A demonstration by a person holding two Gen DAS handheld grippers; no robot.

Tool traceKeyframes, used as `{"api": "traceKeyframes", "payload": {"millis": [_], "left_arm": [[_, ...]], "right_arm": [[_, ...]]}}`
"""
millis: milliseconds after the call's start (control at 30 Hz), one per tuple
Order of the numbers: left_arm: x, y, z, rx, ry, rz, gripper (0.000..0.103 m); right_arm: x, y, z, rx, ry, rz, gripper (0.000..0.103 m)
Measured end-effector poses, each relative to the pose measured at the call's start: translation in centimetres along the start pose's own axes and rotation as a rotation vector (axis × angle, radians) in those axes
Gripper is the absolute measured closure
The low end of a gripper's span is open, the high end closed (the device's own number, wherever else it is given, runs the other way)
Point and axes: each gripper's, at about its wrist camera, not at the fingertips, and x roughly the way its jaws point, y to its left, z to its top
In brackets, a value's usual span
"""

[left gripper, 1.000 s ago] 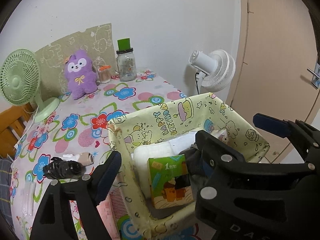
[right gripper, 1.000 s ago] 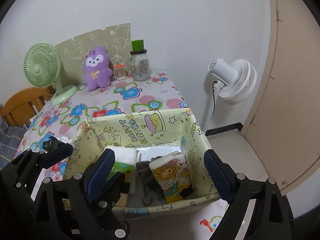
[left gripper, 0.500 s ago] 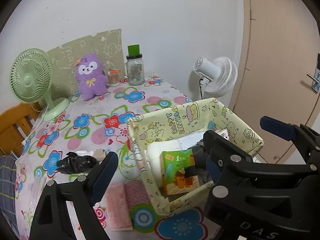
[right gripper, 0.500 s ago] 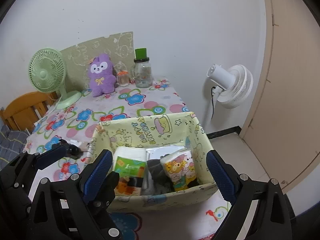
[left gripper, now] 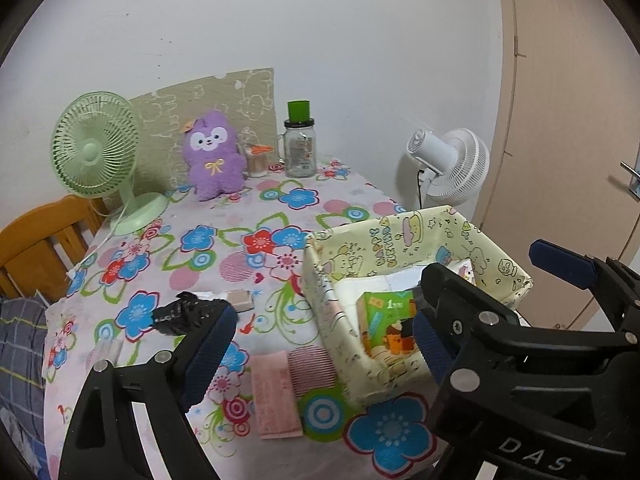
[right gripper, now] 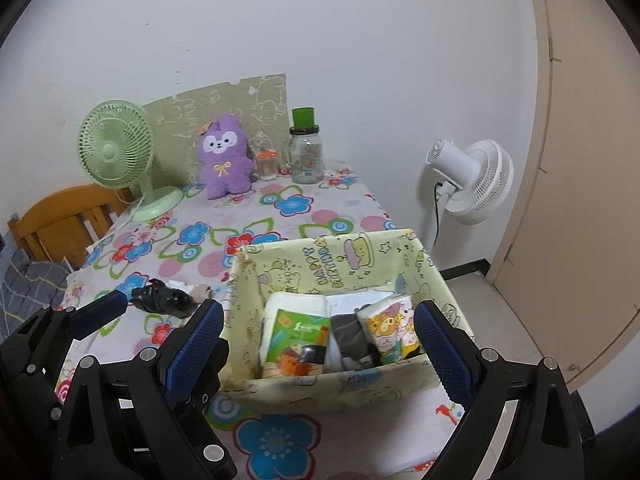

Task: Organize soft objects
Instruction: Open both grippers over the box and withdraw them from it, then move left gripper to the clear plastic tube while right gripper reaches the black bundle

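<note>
- State of the jaws: the left gripper point(left gripper: 320, 344) stands wide with nothing between its fingers; the right gripper point(right gripper: 318, 344) likewise stands spread and empty. Neither touches any object.
- Storage box point(right gripper: 400, 258): a pale yellow printed fabric box near the table's front right corner. It already holds a green tissue pack point(right gripper: 298, 338), a white folded item, a grey cloth and a cartoon-printed pack point(right gripper: 390, 330).
- Items outside the box: a crumpled black soft item point(left gripper: 186, 312) lies on the floral tablecloth point(left gripper: 256, 216), left of the box and apart from its wall. A pink flat packet point(left gripper: 276, 396) lies at the front edge, just left of the box's near corner. A purple plush toy point(left gripper: 214, 158) sits upright against the back board, well apart from both grippers.
- Governing relation: in the left wrist view, the black item lies just beyond the tip of the left finger point(left gripper: 208, 356), ahead and to the left of the gap. In the right wrist view it lies beyond the left gripper, well left of the right jaws.
- Long axis: the black item runs roughly left to right across the table, across the left gripper's line of approach.
- Judgement: the left gripper is the nearer; a small shift leftward and forward would likely centre the item between its fingers.
- Risk: a small beige object point(left gripper: 240, 300) touches the black item's right end and could be swept along.
</note>
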Motion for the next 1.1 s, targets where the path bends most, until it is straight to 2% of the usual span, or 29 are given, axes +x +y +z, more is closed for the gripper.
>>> {"api": "traceKeyframes", "payload": {"millis": [633, 1100], "left_arm": [[-3.0, 3.7, -0.9, -0.026, -0.034, 0.049, 0.009], [-3.4, 6.9, -1.5, -0.023, -0.026, 0.08, 0.008]], "right_arm": [[-2.1, 4.3, -0.1, -0.019, -0.027, 0.036, 0.005], [-2.1, 7.8, -0.1, -0.044, -0.031, 0.055, 0.005]]}}
